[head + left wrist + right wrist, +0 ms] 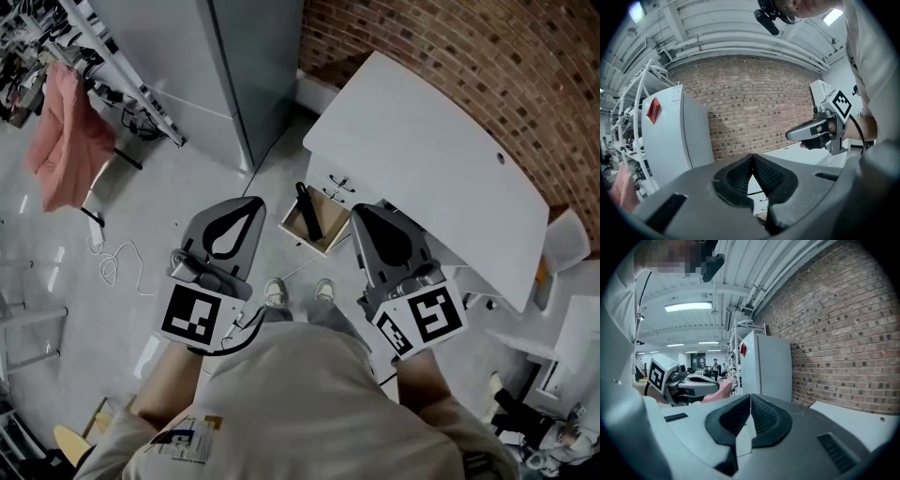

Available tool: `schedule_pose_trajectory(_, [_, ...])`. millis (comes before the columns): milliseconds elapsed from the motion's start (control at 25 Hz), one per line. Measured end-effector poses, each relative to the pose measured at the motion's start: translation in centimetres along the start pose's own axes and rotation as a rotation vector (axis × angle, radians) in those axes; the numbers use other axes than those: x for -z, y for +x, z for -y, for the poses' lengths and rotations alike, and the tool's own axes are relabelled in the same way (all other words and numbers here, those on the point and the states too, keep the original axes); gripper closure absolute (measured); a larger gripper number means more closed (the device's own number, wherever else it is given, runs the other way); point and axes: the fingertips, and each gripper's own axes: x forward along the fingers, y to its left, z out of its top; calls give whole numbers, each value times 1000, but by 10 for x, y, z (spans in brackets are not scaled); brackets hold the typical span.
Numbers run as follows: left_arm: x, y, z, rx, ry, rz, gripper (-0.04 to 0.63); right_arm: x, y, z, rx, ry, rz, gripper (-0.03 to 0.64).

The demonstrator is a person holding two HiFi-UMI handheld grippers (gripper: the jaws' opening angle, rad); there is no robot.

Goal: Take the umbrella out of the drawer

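Observation:
A black folded umbrella lies in an open wooden-lined drawer pulled out from the white desk. I hold both grippers level above the floor, one on each side of the drawer. My left gripper is to the drawer's left, its jaws together with nothing between them. My right gripper is over the drawer's right edge, jaws also shut and empty. Neither touches the umbrella. In the gripper views the drawer is mostly hidden behind the jaws.
A tall grey cabinet stands left of the desk against the brick wall. A pink cloth hangs on a rack at far left, and a white cable lies on the floor. My shoes stand just before the drawer.

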Motion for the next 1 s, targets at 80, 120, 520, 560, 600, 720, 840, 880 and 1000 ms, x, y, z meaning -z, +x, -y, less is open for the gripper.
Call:
schedule_pose_trajectory(80, [3,7,1,-7,-5,-9,588,5,1,7,-9,6,-12,607])
schedule_pose_trajectory(120, [4,11,2,-9,-9,-13,588,7,2,10,-13,11,-18,607])
schedule_pose_trajectory(520, [27,46,-11,-53,-25,-43,588,38,25,42,-47,29,-63,607])
schedule_pose_trajectory(560, [31,49,-13,-56,-32,-44,588,42,30,43,-54,26,-67,607])
schedule_pose_trajectory(600, [36,52,-15,-57,-41,-45,588,47,34,45,-63,21,-71,607])
schedule_pose_trajectory(720, [50,66,-21,-58,-46,-53,588,62,51,54,-88,12,-102,606])
schedule_pose_trajectory(840, [66,82,-27,-54,-39,-68,588,75,70,66,-91,25,-118,593])
schedule_pose_trajectory(880, [73,87,-28,-51,-38,-73,588,80,76,67,-92,27,-121,589])
schedule_pose_trajectory(1000, [96,103,-32,-45,-44,-93,588,104,97,70,-103,34,-152,526])
